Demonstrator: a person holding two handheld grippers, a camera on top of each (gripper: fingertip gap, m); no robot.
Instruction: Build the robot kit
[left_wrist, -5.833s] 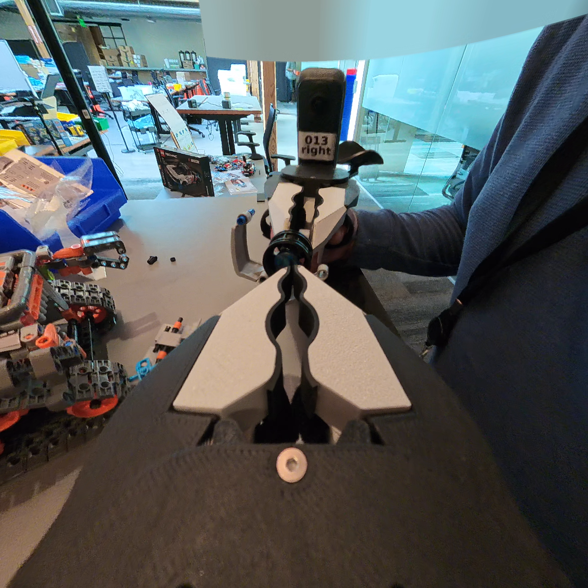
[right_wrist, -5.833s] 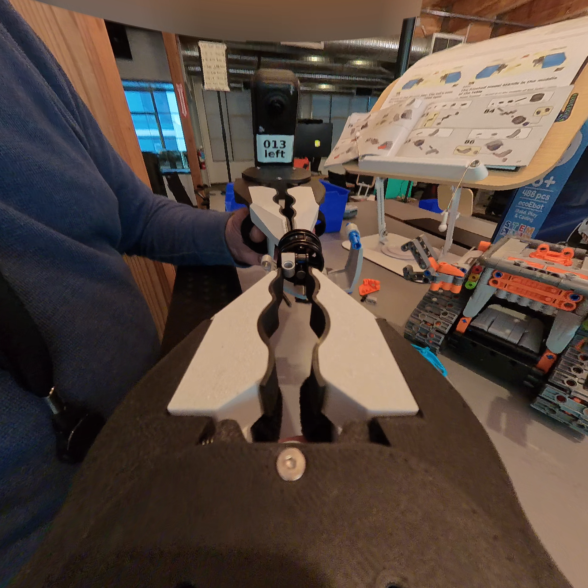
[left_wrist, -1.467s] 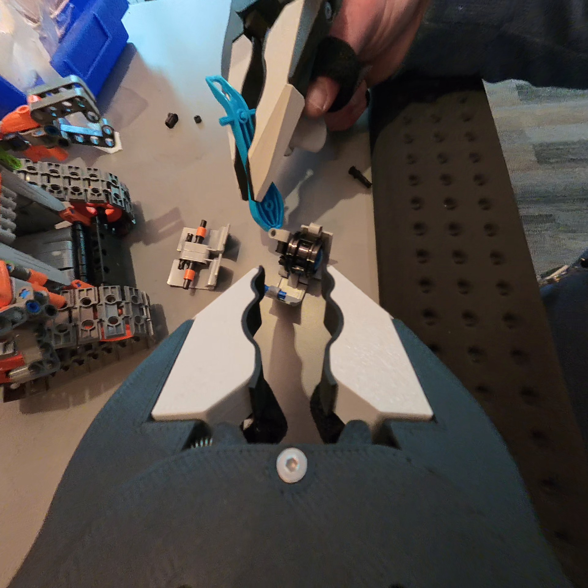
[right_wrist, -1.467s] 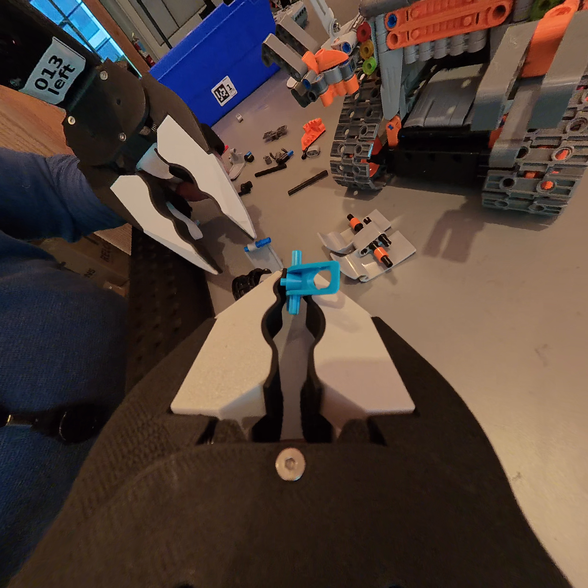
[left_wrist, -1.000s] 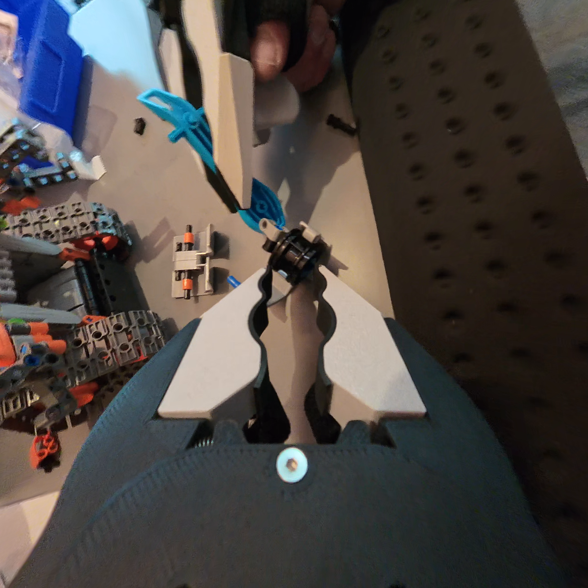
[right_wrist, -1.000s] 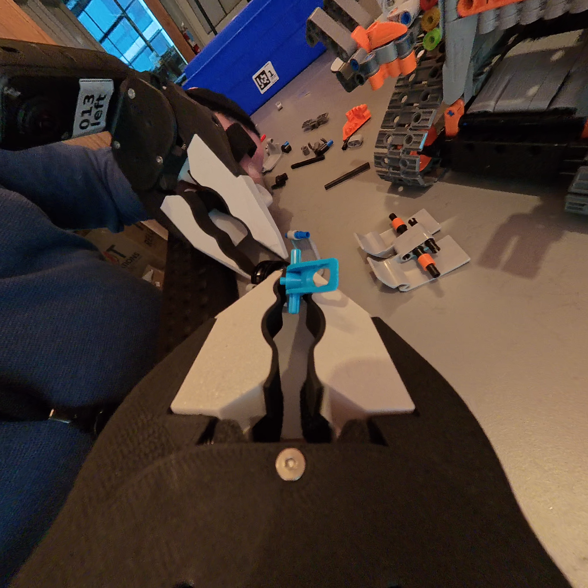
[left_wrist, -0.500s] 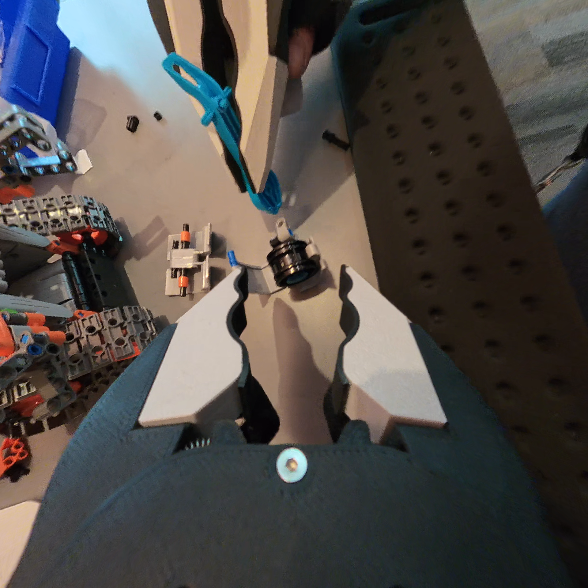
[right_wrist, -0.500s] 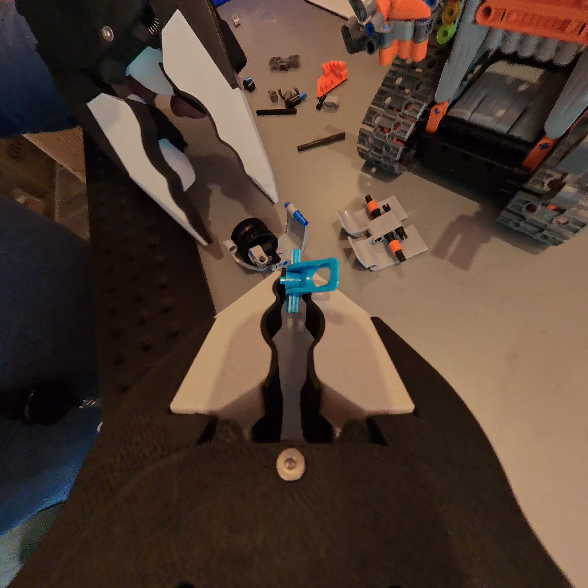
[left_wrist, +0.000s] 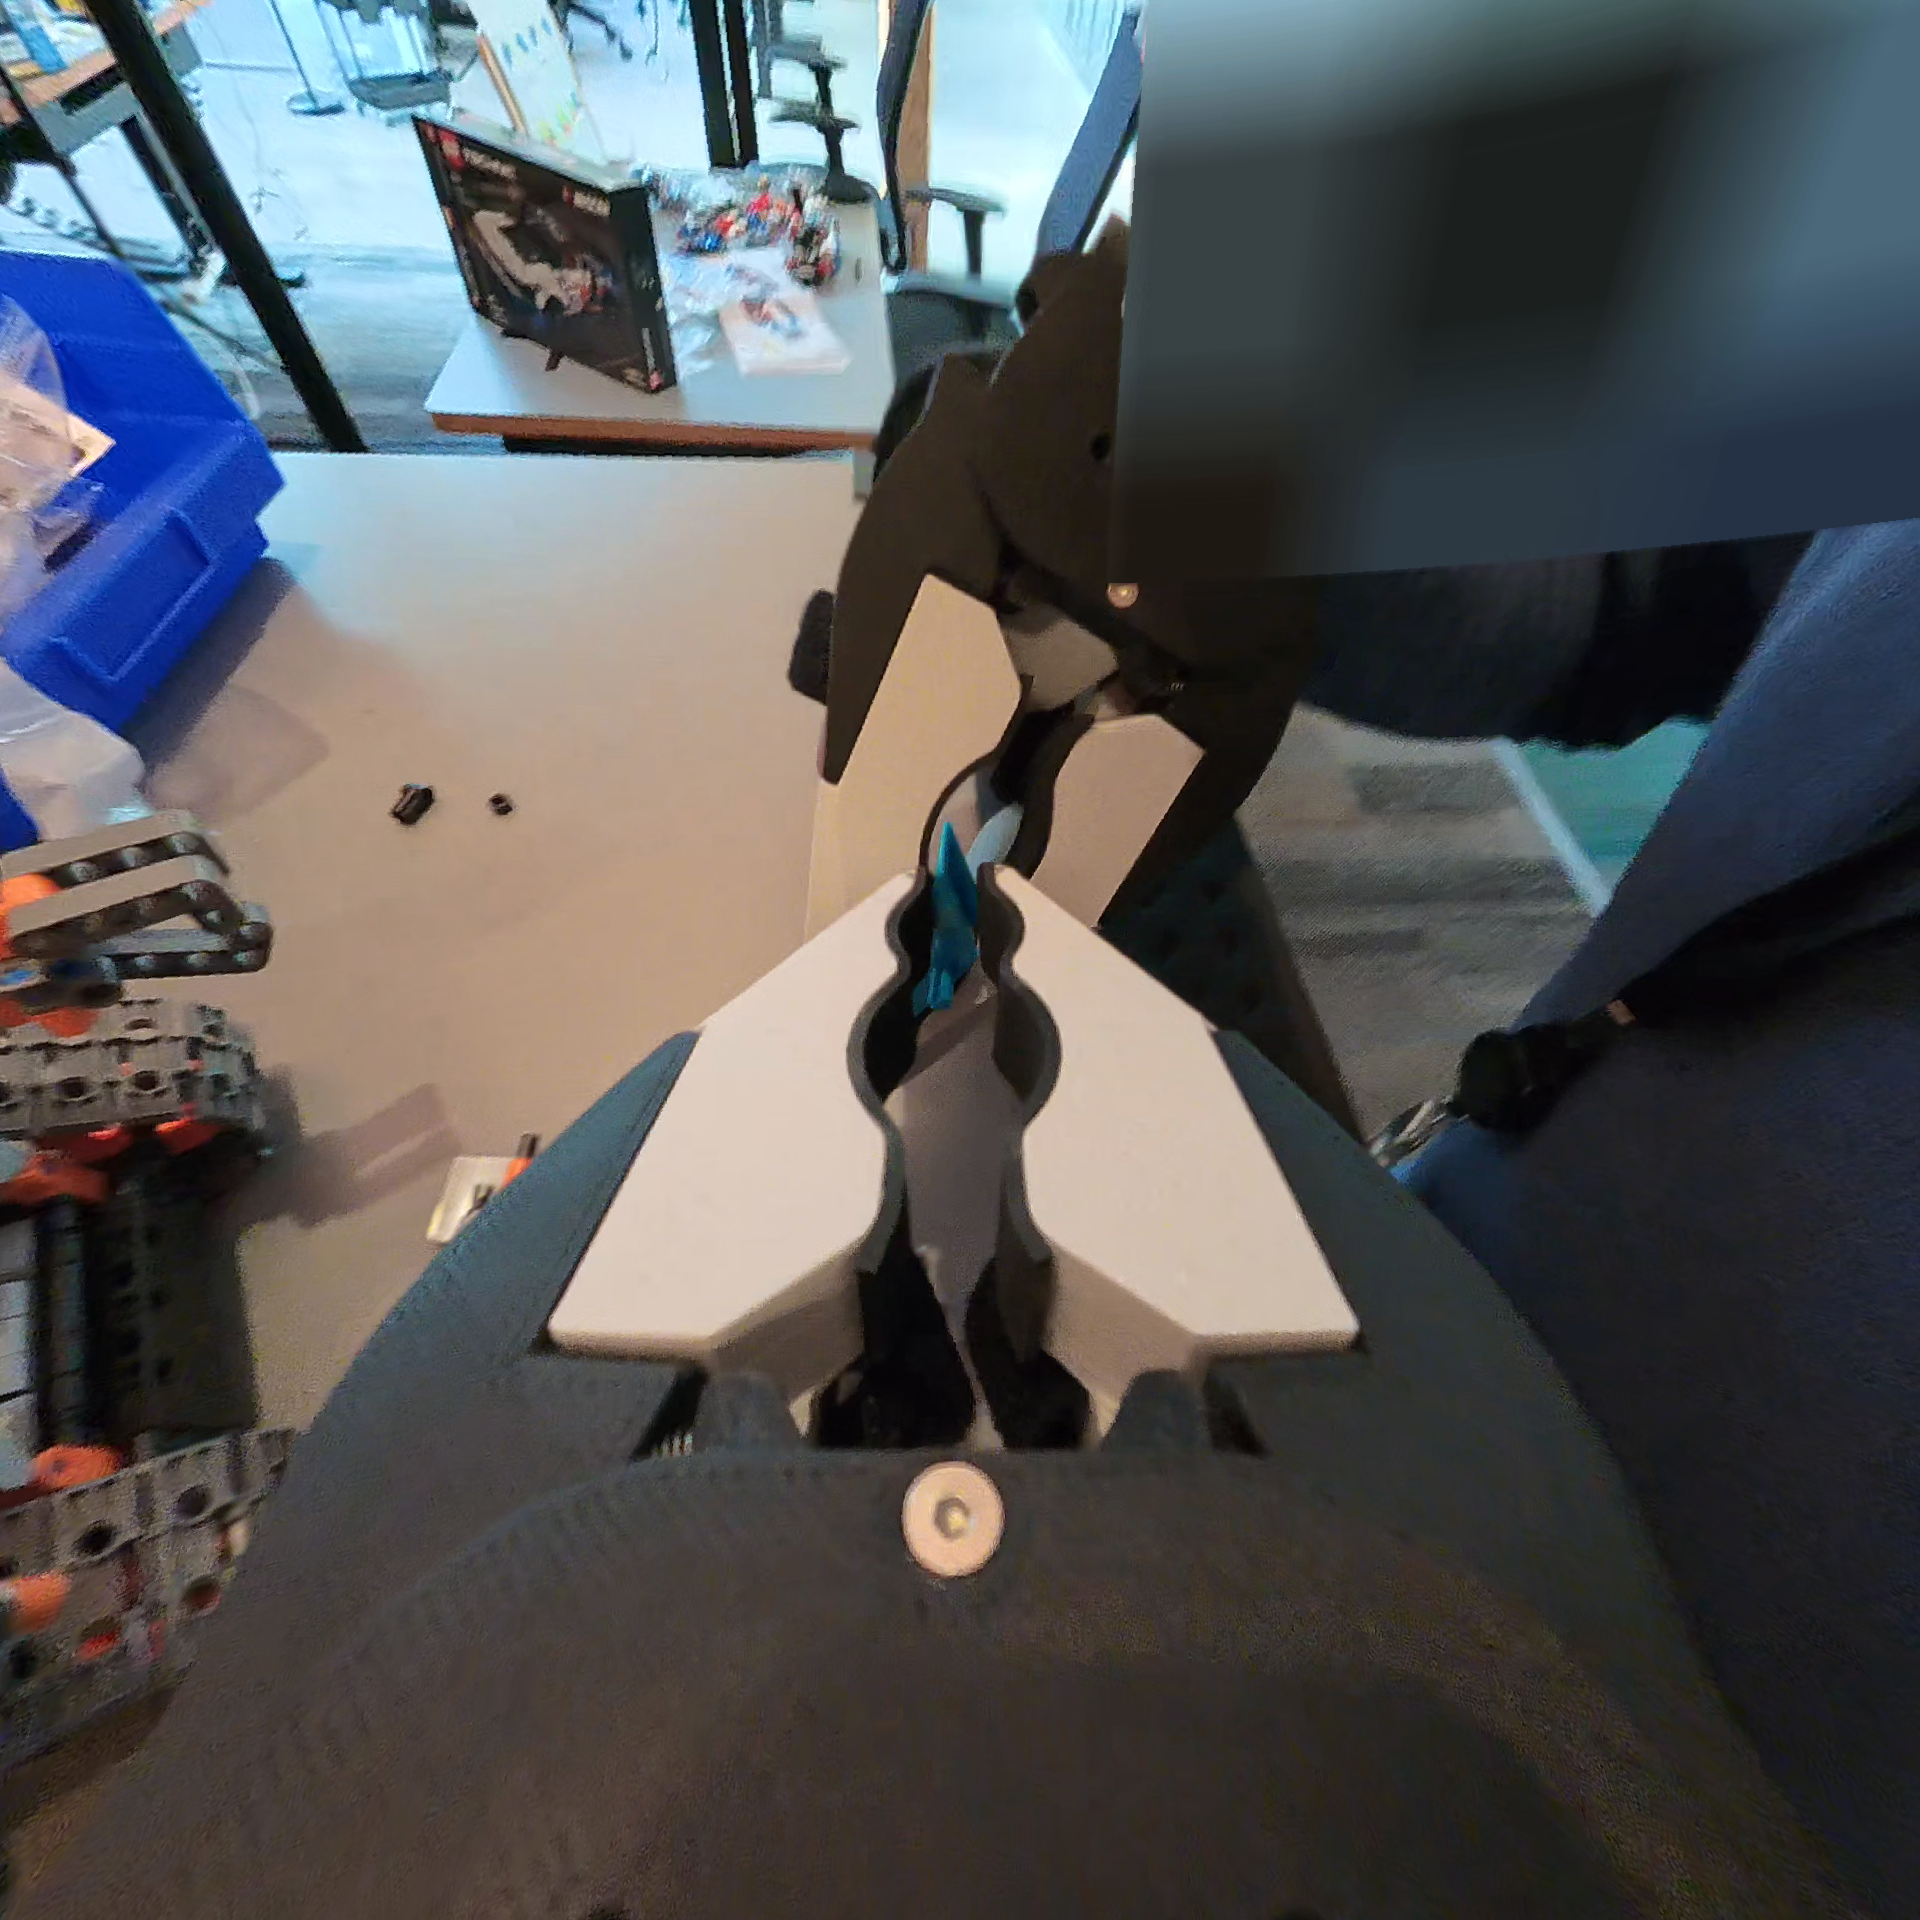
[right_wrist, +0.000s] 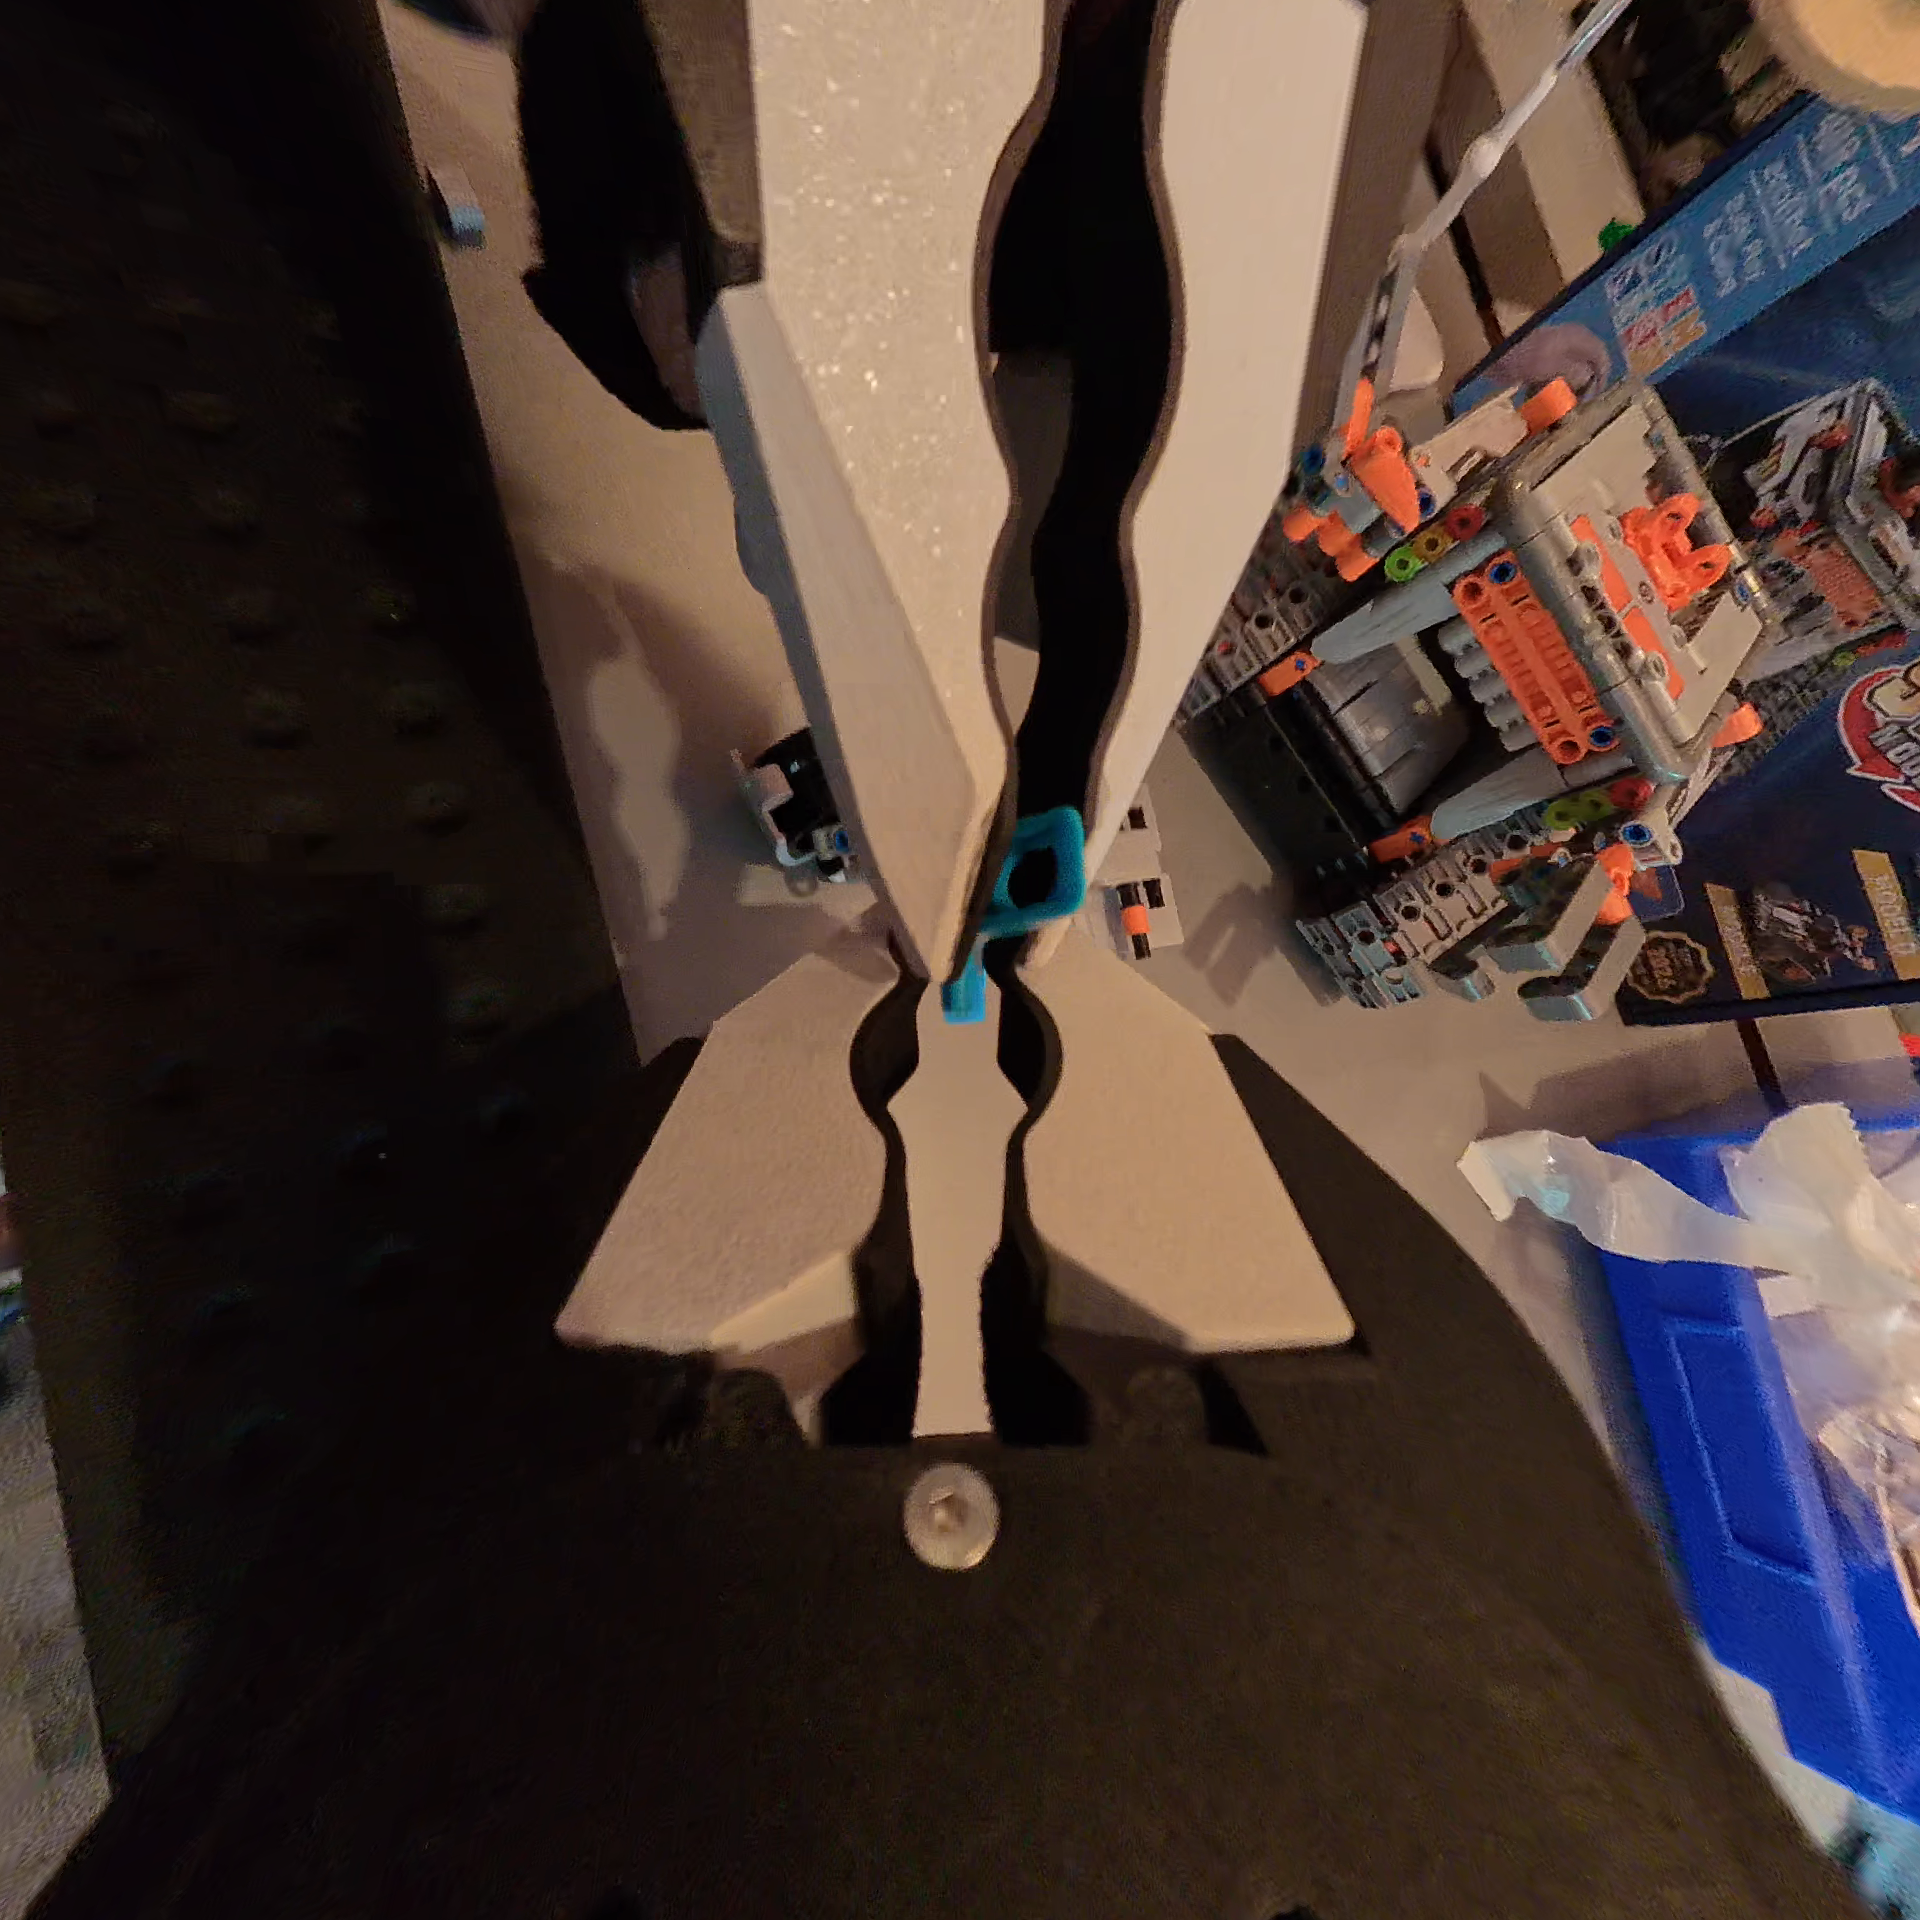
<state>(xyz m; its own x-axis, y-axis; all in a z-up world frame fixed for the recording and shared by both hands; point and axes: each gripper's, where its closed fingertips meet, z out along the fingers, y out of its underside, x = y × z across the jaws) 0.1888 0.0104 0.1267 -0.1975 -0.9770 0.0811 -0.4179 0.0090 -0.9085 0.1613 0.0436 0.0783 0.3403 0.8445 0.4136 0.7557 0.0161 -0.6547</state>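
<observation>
A small blue plastic building piece (right_wrist: 1029, 883) hangs in the air between both grippers, and shows as a thin blue sliver in the left wrist view (left_wrist: 948, 935). My left gripper (left_wrist: 951, 894) is shut on its frame end. My right gripper (right_wrist: 961, 987) is shut on its peg end, tip to tip with the left one. A black wheel assembly with grey brackets (right_wrist: 795, 800) lies on the grey table (left_wrist: 540, 644) below the grippers, partly hidden by the left fingers (right_wrist: 883, 623).
A grey, black and orange tracked model (right_wrist: 1507, 675) stands beside the grippers, also at the left edge (left_wrist: 94, 1143). A small grey panel with orange pins (right_wrist: 1138, 883) lies near it. Blue bins (left_wrist: 135, 520) (right_wrist: 1714, 1403), printed boxes (right_wrist: 1818, 831) and a black perforated mat (right_wrist: 260, 623) surround the spot. The gap from one gripper's tips to the other's is roughly 6 centimetres.
My left gripper was open over the wheel assembly on the table. It has lifted, swung up and shut on the blue piece that my right gripper still holds.
</observation>
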